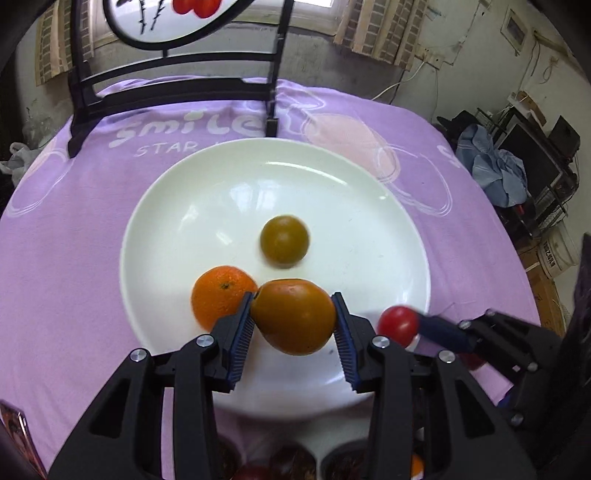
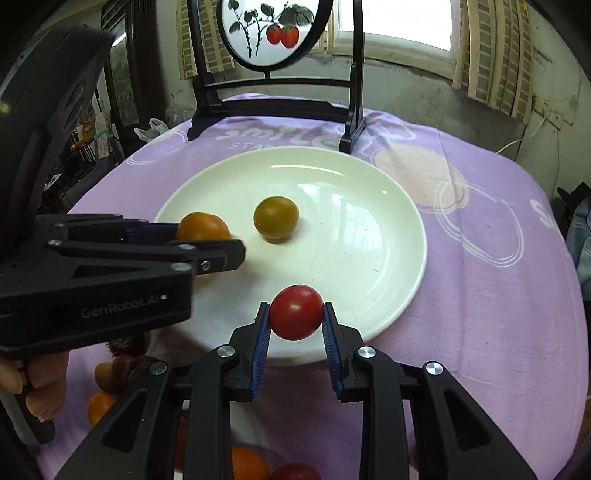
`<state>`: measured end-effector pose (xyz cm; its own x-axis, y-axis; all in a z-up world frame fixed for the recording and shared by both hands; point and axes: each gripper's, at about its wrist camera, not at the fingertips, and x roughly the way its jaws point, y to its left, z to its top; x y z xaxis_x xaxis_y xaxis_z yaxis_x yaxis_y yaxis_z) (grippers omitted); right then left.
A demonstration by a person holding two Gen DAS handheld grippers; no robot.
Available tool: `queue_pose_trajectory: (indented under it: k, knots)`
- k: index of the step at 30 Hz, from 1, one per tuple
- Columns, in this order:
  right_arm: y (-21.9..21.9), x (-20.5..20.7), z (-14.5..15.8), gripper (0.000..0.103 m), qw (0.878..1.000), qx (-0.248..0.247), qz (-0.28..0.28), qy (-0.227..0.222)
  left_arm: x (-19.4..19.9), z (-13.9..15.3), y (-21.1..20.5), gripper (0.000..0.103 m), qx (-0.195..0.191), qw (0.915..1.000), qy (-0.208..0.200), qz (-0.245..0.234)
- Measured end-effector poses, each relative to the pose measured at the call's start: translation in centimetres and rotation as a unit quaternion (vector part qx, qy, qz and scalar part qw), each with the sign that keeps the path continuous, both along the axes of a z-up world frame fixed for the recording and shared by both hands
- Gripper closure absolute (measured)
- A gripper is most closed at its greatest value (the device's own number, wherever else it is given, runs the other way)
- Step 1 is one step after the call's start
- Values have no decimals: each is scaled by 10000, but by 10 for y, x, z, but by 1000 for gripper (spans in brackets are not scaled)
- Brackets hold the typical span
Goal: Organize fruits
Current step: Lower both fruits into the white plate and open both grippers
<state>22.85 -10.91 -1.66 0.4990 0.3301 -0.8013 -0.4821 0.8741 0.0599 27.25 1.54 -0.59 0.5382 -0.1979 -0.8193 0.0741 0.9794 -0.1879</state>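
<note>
A white plate (image 1: 332,192) (image 2: 369,206) lies on the purple cloth. On it sit an olive-green tomato (image 1: 284,240) (image 2: 276,218) and a mandarin orange (image 1: 221,293). My left gripper (image 1: 293,323) is shut on an orange-brown tomato (image 1: 295,317) (image 2: 202,227) just above the plate's near part, beside the mandarin. My right gripper (image 2: 296,319) is shut on a red tomato (image 2: 296,312) (image 1: 398,325) over the plate's near right rim.
A black-framed round painted screen (image 2: 271,33) (image 1: 166,22) stands behind the plate. More fruits (image 2: 107,387) lie on the cloth near me, partly hidden by the grippers. Clutter and shelves (image 1: 535,166) stand off the table's right side.
</note>
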Motion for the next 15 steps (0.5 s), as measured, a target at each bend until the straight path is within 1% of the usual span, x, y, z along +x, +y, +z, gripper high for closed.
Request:
queue_pose_trajectory:
  k: [1, 2, 3, 4, 5, 7, 10, 11, 12, 13, 15]
  knots:
    - [-1, 1, -2, 73, 9999, 85, 26, 47, 3, 0, -3, 62, 10, 10000, 16, -25]
    - [-2, 1, -2, 73, 9998, 154, 37, 74, 8, 0, -6, 56, -5, 10000, 42, -38]
    - [-3, 1, -2, 68, 9998, 202, 41, 76, 10, 1, -7, 49, -71, 10000, 42, -55]
    - [-5, 0, -1, 59, 9997, 217, 35, 53, 11, 2, -8, 36, -124, 9999, 23, -62]
    - [-6, -2, 1, 56, 9997, 225, 31, 33, 11, 4, -10, 29, -115, 9999, -8, -26]
    - [-10, -4, 5, 55, 9995, 325, 10, 24, 8, 9, -9, 29, -48, 9999, -109, 48]
    - [-16, -7, 9, 54, 9990, 442, -46, 70, -3, 14, -3, 28, -10, 9998, -129, 117]
    - [-19, -9, 11, 51, 9988, 474, -60, 62, -8, 16, 1, 25, -22, 9998, -140, 129]
    - [-21, -11, 13, 45, 9987, 498, -79, 44, -16, 18, 6, 24, -22, 9997, -172, 155]
    - [-23, -15, 15, 42, 9987, 499, -106, 13, -23, 20, 10, 21, -4, 9996, -212, 189]
    - [-27, -22, 17, 41, 9986, 520, -113, -15, -40, 22, 20, 17, 69, 9990, -323, 290]
